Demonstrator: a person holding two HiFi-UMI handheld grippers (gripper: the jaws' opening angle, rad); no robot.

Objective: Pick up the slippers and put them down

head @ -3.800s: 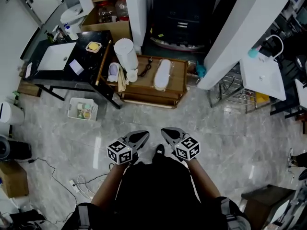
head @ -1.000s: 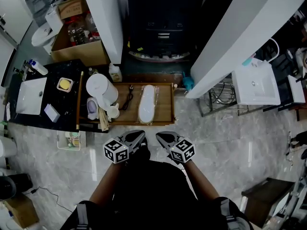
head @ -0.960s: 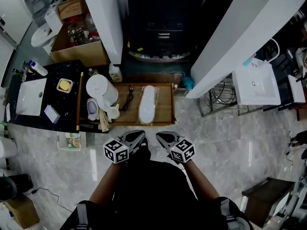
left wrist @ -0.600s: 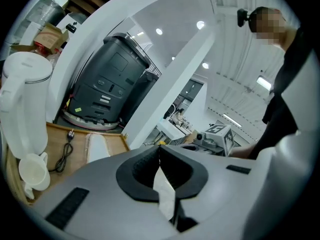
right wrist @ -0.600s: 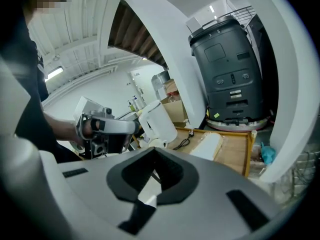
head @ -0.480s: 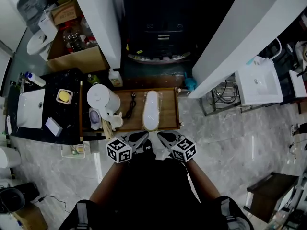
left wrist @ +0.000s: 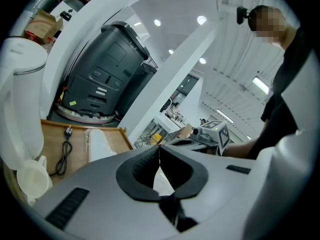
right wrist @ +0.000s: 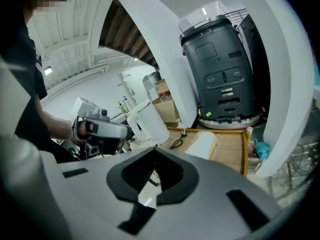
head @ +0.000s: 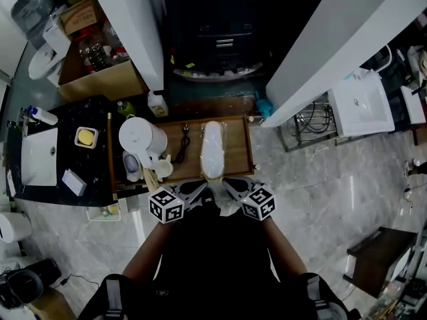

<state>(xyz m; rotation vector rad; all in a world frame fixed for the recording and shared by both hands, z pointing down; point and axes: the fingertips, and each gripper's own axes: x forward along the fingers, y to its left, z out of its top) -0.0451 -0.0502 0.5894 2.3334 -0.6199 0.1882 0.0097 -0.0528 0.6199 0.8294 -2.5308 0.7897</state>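
Far ahead of our left tongs (head: 199, 187) and right tongs (head: 230, 184) stands a big black machine (head: 223, 39), set between two white pillars (head: 133, 25).

Ahead and well to the left of the left tongs we see an open cardboard box (head: 107, 82) with bottles (head: 93, 51) standing in it. Nearer on that side is a black counter (head: 93, 169). It carries a white basin (head: 39, 164), which looks empty, and a small dish (head: 86, 137) holding something yellow.

Just ahead of both tongs lies a wooden tray (head: 239, 145). In it, straight ahead of the gap between the two tips, rest the slippers (head: 212, 151), a white pair in clear wrap, lying flat. Left of them in the same tray lies a black cable (head: 183, 145) with its plug.

A white jug (head: 141, 137) stands ahead and left of the left tongs, beside the tray's left edge, with a small white cup (head: 162, 169) next to it.

Both tongs have their tips pressed together with nothing between them, and neither touches the slippers.
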